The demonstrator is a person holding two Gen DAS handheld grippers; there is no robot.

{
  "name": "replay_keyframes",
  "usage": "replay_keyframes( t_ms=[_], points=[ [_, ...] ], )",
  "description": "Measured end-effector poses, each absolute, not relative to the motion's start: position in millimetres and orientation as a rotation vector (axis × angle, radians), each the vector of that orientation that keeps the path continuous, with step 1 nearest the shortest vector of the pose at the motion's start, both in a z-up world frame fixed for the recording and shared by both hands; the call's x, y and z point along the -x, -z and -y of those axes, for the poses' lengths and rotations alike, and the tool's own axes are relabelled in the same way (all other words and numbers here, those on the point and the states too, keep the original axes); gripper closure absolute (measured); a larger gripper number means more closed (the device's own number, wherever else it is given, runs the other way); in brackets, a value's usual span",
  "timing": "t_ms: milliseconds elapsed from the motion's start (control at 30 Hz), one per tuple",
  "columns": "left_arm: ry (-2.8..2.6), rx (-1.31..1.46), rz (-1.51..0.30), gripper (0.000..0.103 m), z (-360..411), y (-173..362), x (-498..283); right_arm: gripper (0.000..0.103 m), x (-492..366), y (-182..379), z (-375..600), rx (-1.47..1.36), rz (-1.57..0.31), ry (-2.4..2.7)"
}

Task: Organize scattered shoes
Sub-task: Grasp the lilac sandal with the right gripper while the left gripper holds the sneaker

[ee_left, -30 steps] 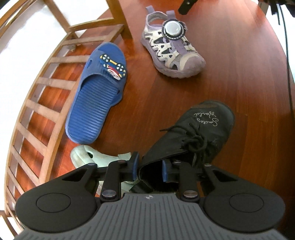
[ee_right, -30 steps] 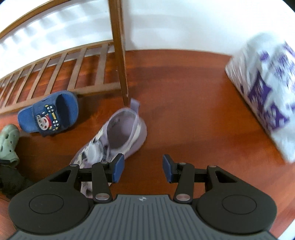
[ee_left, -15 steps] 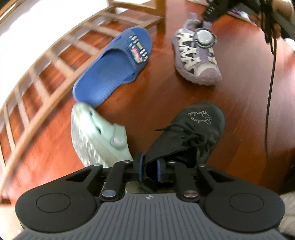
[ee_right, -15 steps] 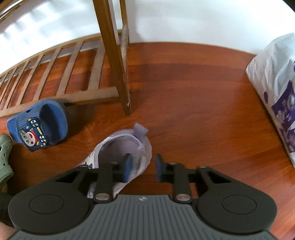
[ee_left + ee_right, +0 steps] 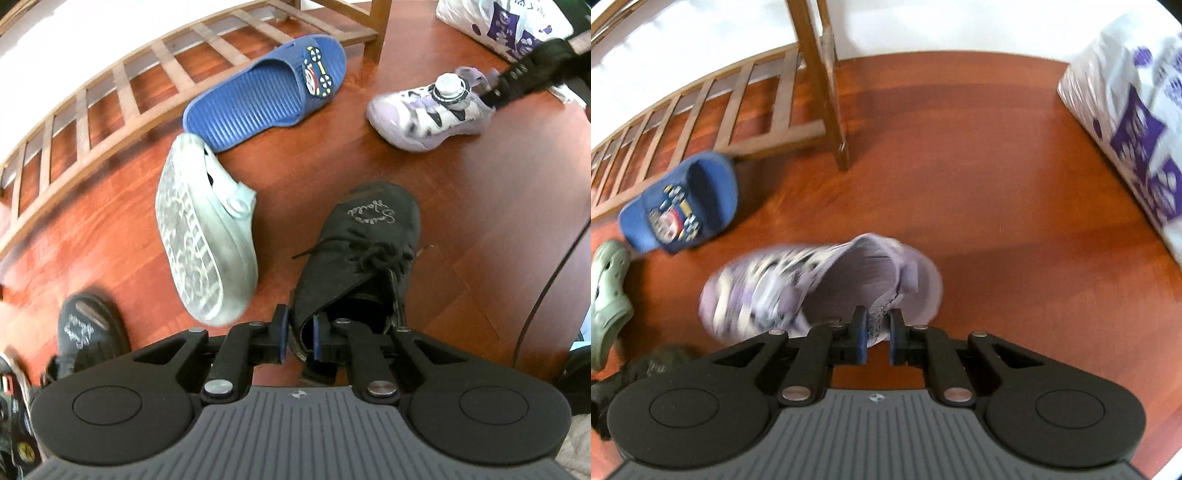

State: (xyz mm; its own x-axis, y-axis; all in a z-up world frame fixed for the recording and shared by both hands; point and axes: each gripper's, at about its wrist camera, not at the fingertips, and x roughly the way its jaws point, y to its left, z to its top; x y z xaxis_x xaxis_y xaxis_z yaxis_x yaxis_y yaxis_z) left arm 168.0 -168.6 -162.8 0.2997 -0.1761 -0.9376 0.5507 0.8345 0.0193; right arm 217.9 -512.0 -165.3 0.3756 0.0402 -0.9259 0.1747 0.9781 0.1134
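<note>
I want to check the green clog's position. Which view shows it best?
The left wrist view: the green clog lies tipped, sole facing the camera, beside the blue slipper. The right wrist view catches it only at the left edge.

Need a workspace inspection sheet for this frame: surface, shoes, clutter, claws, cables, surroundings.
Surface: red-brown wooden floor, bare between the shoes.
Job's things: black lace-up shoe; lilac sandal; blue slide flat by the rack; pale green clog tipped up, sole showing; second black shoe at the lower left.
Clutter: white and purple plastic bag on the floor.
Claws: left claw shut on the black lace-up shoe's collar; right claw shut on the lilac sandal's heel edge.
Cables: dark cable curving across the floor.
Surroundings: slatted wooden rack, white wall.
</note>
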Motion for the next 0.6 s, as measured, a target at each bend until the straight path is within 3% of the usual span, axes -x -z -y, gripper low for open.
replay_keyframes(
  t_ms=[600],
  points=[
    [0.468,-0.363,-1.154,0.085,177,155,-140,0.089,-159,155,455,-0.205,-1.194,0.005]
  ],
)
